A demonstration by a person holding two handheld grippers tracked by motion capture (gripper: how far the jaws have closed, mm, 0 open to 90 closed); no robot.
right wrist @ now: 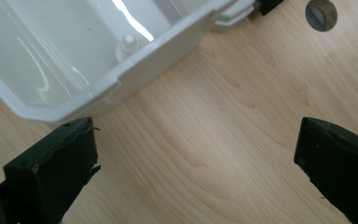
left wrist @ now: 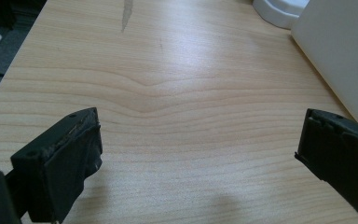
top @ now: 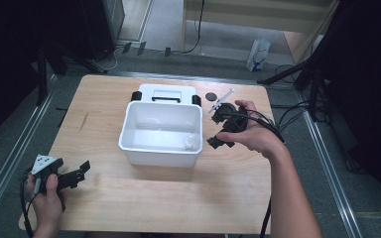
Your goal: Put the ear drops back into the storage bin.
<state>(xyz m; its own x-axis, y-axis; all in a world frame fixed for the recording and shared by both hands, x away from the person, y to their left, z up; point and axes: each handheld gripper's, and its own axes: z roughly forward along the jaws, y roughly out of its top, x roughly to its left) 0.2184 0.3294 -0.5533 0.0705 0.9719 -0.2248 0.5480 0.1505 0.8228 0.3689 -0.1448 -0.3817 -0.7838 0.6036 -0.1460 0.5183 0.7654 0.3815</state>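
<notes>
I am holding my right gripper (top: 222,133) with jaws wide apart just beside the white bin's (top: 129,134) right wall; the small clear bottle (top: 190,143) is lying inside. My left gripper (top: 74,174), jaws likewise spread, is hovering well apart from it.

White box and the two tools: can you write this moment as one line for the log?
left tool: open, empty, over bare table | right tool: open, empty, beside white box | small clear bottle: inside box
</notes>
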